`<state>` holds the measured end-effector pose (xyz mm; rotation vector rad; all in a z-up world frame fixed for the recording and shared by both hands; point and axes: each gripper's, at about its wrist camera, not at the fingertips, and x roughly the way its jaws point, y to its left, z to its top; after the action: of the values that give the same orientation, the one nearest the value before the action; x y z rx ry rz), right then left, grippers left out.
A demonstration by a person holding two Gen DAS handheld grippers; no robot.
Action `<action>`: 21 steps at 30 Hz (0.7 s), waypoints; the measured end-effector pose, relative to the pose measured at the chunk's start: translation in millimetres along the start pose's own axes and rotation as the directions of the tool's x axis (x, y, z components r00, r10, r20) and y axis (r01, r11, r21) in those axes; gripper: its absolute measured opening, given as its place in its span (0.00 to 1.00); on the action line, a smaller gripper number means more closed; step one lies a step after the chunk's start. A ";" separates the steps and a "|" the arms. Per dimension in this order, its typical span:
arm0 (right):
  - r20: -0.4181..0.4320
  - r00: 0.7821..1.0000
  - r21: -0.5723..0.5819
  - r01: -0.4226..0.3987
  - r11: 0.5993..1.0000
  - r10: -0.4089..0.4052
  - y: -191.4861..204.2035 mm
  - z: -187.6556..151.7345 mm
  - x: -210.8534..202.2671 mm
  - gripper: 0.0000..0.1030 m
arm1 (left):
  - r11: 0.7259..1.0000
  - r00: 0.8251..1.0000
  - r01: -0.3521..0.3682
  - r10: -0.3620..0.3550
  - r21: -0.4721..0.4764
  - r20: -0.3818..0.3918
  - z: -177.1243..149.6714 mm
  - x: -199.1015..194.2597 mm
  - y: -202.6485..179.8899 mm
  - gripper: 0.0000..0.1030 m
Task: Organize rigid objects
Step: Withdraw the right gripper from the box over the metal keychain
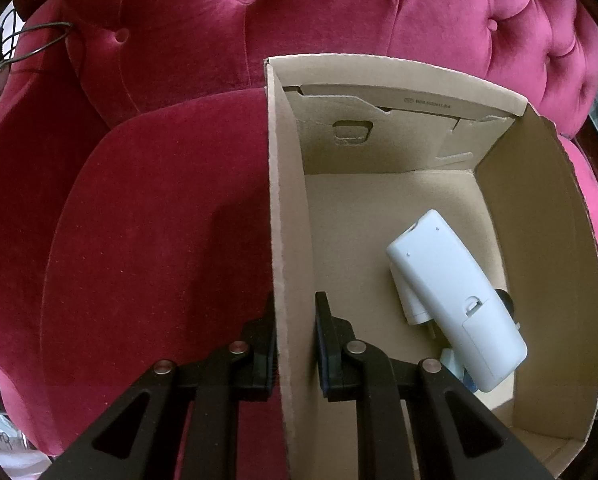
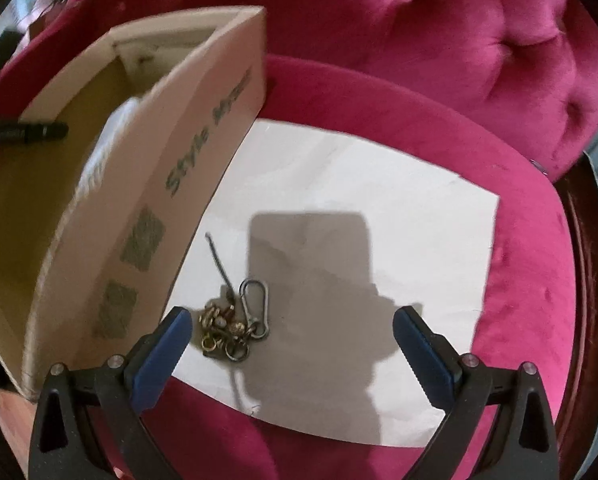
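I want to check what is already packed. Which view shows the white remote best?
The left wrist view: the white remote lies in full sight, back side up, on the floor of the cardboard box. The right wrist view shows only a blurred white patch behind the box wall.

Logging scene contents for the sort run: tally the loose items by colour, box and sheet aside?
White: 2, a remote and a smaller white piece under it, both in the cardboard box.
Metal (brass and silver): 1, a keychain cluster on the white sheet.
Total: 3. More may lie hidden under the remote; I cannot tell.
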<state>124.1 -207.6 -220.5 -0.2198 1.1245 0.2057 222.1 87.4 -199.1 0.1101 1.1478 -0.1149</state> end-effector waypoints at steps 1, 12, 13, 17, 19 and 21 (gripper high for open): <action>-0.009 1.000 -0.021 -0.010 1.000 0.010 2.7 -2.4 4.8 0.99 | 1.000 1.000 0.000 0.000 0.000 0.000 0.2 -0.1 0.1 0.16; -0.080 0.995 -0.216 -0.083 0.973 0.067 17.7 -10.3 36.1 0.99 | 1.000 1.000 -0.002 0.002 0.002 -0.001 0.4 0.2 0.3 0.16; -0.086 0.994 -0.225 -0.084 0.971 0.066 18.2 -9.3 39.2 0.99 | 1.000 1.000 -0.003 0.003 0.003 -0.001 0.2 0.5 0.4 0.16; -0.102 0.993 -0.245 -0.088 0.965 0.065 20.0 -9.1 49.6 0.98 | 1.000 1.000 -0.002 0.002 0.002 -0.004 -0.1 0.9 0.9 0.16; -0.106 0.992 -0.240 -0.092 0.966 0.069 19.0 -7.5 52.0 0.97 | 1.000 1.000 -0.002 0.002 0.002 -0.005 0.2 1.1 0.7 0.16; -0.109 0.991 -0.227 -0.107 0.968 0.084 17.7 -5.0 52.7 0.94 | 1.000 1.000 -0.002 0.002 0.001 -0.005 0.6 1.3 0.4 0.16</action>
<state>136.9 -189.3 -271.6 -0.3883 1.2100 0.4173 223.2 87.6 -200.0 0.1126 1.1522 -0.1139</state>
